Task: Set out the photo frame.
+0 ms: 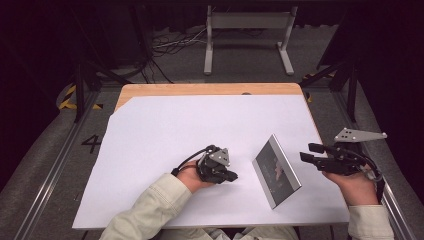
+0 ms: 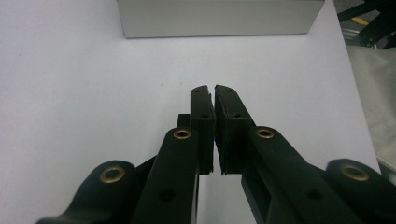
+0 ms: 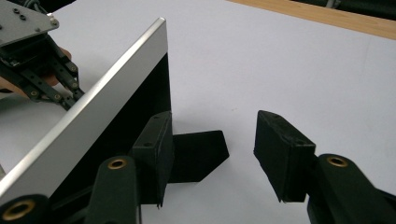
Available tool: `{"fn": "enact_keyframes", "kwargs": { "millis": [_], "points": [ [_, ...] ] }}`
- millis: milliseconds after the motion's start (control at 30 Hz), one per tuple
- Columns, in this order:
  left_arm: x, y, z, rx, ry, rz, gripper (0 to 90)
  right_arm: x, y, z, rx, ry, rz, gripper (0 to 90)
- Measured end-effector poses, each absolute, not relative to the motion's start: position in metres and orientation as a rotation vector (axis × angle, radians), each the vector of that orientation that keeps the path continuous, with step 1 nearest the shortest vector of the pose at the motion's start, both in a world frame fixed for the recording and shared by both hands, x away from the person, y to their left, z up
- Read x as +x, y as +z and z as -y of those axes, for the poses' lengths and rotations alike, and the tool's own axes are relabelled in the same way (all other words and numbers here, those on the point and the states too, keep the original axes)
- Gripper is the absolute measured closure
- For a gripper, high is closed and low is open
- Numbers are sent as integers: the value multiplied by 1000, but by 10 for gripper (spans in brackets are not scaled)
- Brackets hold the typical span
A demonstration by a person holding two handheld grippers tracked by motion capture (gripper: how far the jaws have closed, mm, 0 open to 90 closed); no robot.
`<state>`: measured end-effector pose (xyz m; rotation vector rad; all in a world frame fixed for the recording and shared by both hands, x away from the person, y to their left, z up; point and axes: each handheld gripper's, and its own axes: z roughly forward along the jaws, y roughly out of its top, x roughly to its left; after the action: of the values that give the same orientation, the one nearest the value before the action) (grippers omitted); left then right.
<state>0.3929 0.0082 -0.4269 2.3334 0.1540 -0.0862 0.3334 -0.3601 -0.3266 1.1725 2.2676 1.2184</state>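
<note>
A flat rectangular picture frame with metal edge stands on the white desk; left gripper jaws almost together, right gripper jaws apart, both empty.

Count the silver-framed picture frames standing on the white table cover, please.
1. The silver-edged picture frame stands propped on its black back stand, near the table's front right, between the left gripper and right gripper.

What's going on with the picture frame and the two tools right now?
Left tool shut, empty, beside the frame. Right tool open, empty, just clear of it. Picture frame standing propped on the white sheet. Nothing in the way.
</note>
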Motion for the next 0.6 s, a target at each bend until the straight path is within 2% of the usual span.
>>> {"fn": "enact_keyframes", "kwargs": {
  "millis": [600],
  "points": [
    [398, -425, -38, 2311, -49, -228, 852, 324, -307, 339, 1152, 1232, -2310, 455]
  ]
}}
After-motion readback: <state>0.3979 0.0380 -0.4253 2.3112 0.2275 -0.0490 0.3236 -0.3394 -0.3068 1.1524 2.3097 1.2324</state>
